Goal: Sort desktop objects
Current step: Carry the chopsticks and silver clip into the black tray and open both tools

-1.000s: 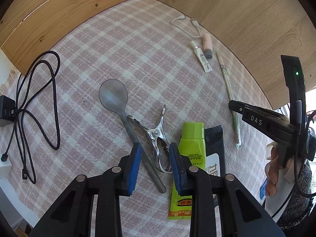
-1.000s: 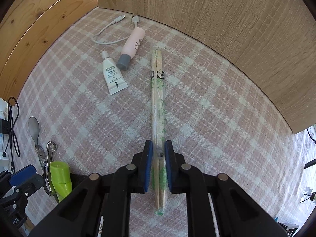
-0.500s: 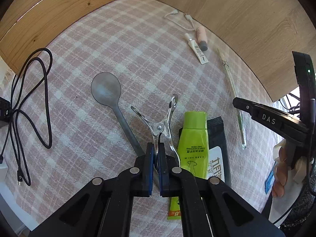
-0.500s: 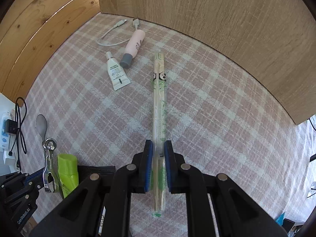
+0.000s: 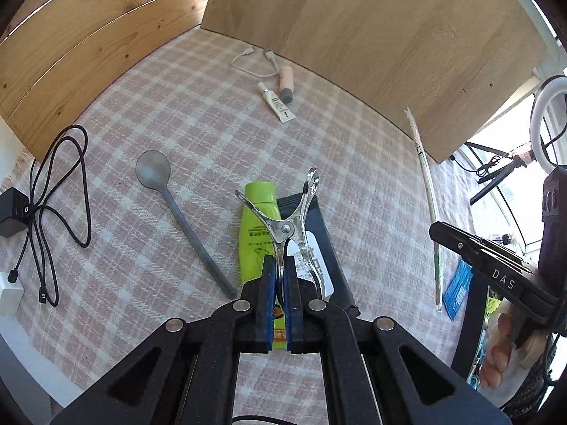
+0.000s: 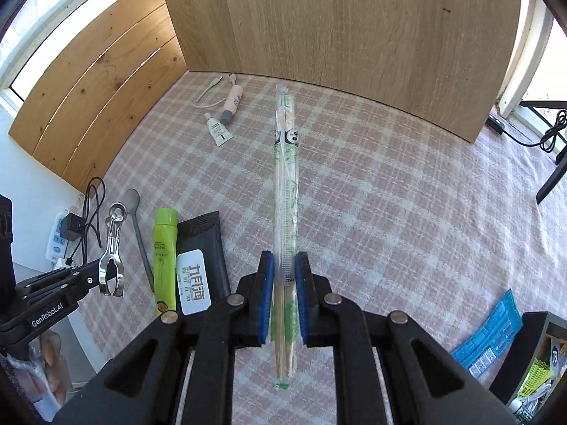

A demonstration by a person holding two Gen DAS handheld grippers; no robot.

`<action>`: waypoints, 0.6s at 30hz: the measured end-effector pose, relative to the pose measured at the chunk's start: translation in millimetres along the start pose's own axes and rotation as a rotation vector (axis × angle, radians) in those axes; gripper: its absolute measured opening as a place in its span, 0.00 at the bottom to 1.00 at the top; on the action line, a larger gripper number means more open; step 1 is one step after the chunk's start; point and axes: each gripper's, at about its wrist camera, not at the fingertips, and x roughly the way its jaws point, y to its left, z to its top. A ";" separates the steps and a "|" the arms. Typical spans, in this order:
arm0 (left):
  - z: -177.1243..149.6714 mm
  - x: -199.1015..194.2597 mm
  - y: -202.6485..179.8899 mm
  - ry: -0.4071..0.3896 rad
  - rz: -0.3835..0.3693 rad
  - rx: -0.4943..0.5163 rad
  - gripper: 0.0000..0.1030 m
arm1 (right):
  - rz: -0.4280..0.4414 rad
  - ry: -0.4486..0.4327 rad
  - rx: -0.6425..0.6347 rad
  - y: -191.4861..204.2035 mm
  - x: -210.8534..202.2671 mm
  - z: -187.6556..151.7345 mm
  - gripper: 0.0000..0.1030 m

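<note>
My left gripper [image 5: 280, 269] is shut on one handle of a metal spring clip [image 5: 290, 226], which hangs lifted above the checked cloth; the same clip [image 6: 112, 251] shows at the left of the right wrist view. My right gripper [image 6: 284, 276] is shut on a wrapped pair of chopsticks [image 6: 286, 177], held off the cloth and pointing at the wooden back panel. Below the clip lie a green tube [image 5: 258, 230] and a black sachet [image 5: 319, 244]. A grey spoon [image 5: 177, 212] rests to their left.
A small white tube [image 5: 278, 106], a pink bottle [image 5: 285, 83] and a white cable [image 5: 248, 65] lie near the back panel. A black charger and cord [image 5: 42, 191] sit at the left edge. A blue packet [image 6: 489, 333] and a bin [image 6: 531, 382] are at the right.
My left gripper shut on the clip's handle and lifted it off the cloth, moving right over the green tube. My right gripper rose with the chopsticks, still shut on them.
</note>
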 end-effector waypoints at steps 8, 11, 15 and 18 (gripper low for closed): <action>-34.5 8.4 -120.5 0.047 -0.129 0.209 0.03 | -0.083 -0.073 0.159 -56.0 -60.5 -84.9 0.12; -48.2 10.7 -166.4 0.076 -0.181 0.302 0.03 | -0.142 -0.094 0.237 -93.9 -91.7 -122.9 0.12; -77.1 24.5 -242.5 0.123 -0.242 0.421 0.03 | -0.230 -0.112 0.338 -147.0 -135.3 -174.6 0.12; -99.3 22.9 -279.6 0.163 -0.284 0.498 0.03 | -0.288 -0.114 0.411 -181.0 -154.3 -206.3 0.12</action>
